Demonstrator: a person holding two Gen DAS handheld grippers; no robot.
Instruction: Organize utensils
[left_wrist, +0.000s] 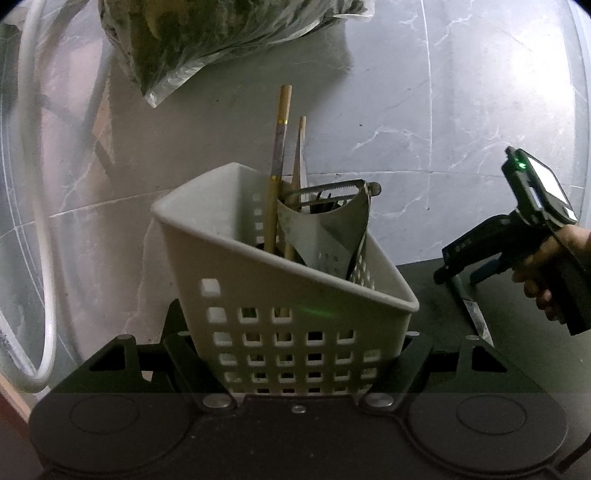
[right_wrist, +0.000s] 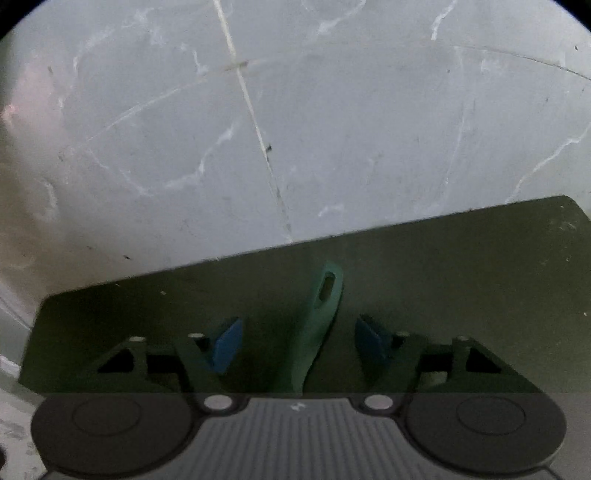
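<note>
Left wrist view: left tool (left_wrist: 295, 354) clamps the white perforated plastic utensil basket (left_wrist: 280, 295). Right tool (right_wrist: 297, 343) stands apart around a green-handled knife (right_wrist: 314, 325). No writing is readable.

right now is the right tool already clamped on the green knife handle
No, the green handle lies between the blue pads of the right tool with a clear gap on both sides.

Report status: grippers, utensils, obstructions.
Left gripper shut on white perforated plastic caddy. Right gripper open, straddling green-handled knife on dark mat. Nothing obstructing.
</note>
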